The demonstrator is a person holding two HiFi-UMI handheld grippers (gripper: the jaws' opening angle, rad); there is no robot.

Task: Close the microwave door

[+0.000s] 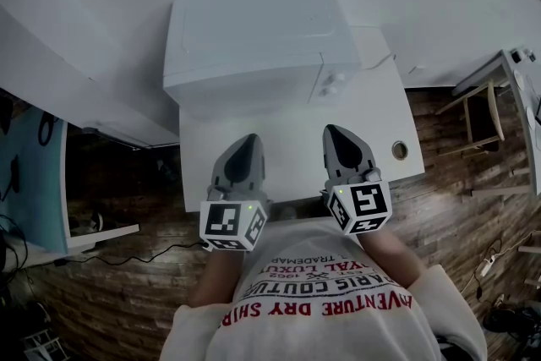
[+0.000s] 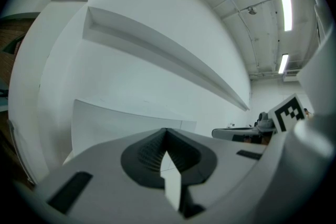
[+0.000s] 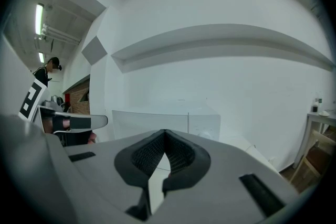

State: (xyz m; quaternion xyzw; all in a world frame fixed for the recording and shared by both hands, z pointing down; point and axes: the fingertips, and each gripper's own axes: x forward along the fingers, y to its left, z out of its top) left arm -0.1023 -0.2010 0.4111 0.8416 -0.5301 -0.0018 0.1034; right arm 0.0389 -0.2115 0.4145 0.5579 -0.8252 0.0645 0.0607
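Observation:
A white microwave [image 1: 254, 30] stands at the back of a white table [image 1: 296, 156], its front facing me with two knobs [image 1: 334, 84] at the right. Its door looks flush with the body in the head view. The right gripper view shows the microwave [image 3: 157, 122] straight ahead, with a seam between door and control panel. My left gripper [image 1: 245, 141] and right gripper [image 1: 335, 133] hover side by side over the table's front half, short of the microwave. Both are shut with nothing held. The left gripper [image 2: 167, 131] and the right gripper [image 3: 165, 132] each point at the microwave [image 2: 126, 120].
A small round ring-like object [image 1: 399, 150] lies at the table's right edge. A wooden chair [image 1: 482, 110] stands to the right on the plank floor. A teal panel [image 1: 34, 173] and a cable [image 1: 127, 254] are at the left. A long wall shelf [image 3: 220, 42] runs above the microwave.

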